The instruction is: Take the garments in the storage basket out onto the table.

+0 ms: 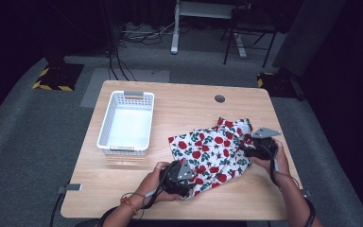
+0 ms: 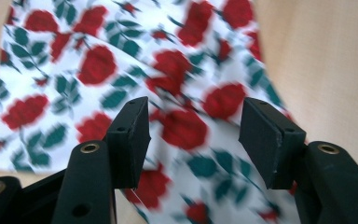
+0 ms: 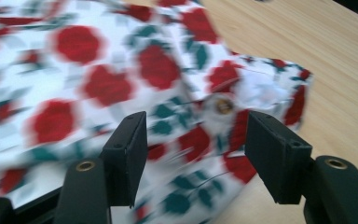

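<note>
In the high view the rose-print cloth point(image 1: 215, 149) lies crumpled near the tabletop's point(image 1: 189, 101) right edge, its near corner hidden under the left gripper point(image 1: 182, 182). The white basket point(image 1: 105, 124) near the left edge holds nothing. In the left gripper view the jaws stand apart over blurred cloth. In the right gripper view the right gripper point(image 3: 191, 154) stands open too, with a small button point(image 3: 223, 106) just visible.

I can read no words, brands or numbers anywhere here. The cloth point(image 1: 212, 151) on my worktop point(image 1: 189, 106) bears only a print of red roses and green leaves, and the white basket point(image 1: 126, 124) carries no label. Yellow-and-black hazard stripes point(image 1: 52, 86) mark the floor, without lettering.
</note>
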`<state>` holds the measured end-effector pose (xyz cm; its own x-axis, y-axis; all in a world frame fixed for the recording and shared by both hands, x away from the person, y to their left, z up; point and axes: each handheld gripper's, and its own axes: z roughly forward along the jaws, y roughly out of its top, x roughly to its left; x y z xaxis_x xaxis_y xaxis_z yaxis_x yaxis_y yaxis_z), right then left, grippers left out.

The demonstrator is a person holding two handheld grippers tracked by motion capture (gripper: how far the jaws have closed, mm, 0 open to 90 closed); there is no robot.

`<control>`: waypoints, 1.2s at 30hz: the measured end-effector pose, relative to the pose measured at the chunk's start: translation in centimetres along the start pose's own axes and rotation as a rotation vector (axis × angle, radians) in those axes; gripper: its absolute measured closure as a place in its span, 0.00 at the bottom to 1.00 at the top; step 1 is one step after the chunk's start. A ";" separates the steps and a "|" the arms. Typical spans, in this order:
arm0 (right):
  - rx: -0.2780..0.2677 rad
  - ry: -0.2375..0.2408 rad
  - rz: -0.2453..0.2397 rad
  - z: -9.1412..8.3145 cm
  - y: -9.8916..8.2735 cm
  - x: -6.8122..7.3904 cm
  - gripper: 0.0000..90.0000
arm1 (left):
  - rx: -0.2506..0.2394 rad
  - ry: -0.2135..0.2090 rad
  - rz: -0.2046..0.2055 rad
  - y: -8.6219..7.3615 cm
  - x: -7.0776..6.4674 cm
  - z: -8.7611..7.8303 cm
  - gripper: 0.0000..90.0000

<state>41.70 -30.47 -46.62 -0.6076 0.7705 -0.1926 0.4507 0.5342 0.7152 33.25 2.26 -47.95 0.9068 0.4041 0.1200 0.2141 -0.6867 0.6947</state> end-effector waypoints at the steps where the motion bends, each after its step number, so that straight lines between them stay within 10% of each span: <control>1: -0.014 0.043 -0.012 -0.6 -0.3 0.6 0.44 | 0.008 0.013 0.001 0.3 0.5 0.6 0.48; 9: -0.040 0.301 -0.218 -2.5 -2.5 5.9 0.40 | 0.062 0.053 -0.035 0.8 3.0 3.7 0.58; 16: -0.019 0.396 -0.302 -2.1 -3.2 7.8 0.37 | 0.061 0.027 -0.023 0.5 3.3 4.0 0.82; 23: 0.018 0.387 -0.337 -0.8 -3.0 8.4 0.44 | 0.052 0.030 -0.020 0.6 3.3 4.2 0.97; 36: -0.024 0.320 -0.314 -1.5 -2.5 7.5 0.99 | -0.015 0.111 -0.048 1.1 4.3 2.3 0.98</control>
<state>35.05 -26.56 -48.86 -0.8861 0.4235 -0.1883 0.1987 0.7141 0.6713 38.26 1.87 -48.32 0.8495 0.5016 0.1634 0.2503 -0.6559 0.7121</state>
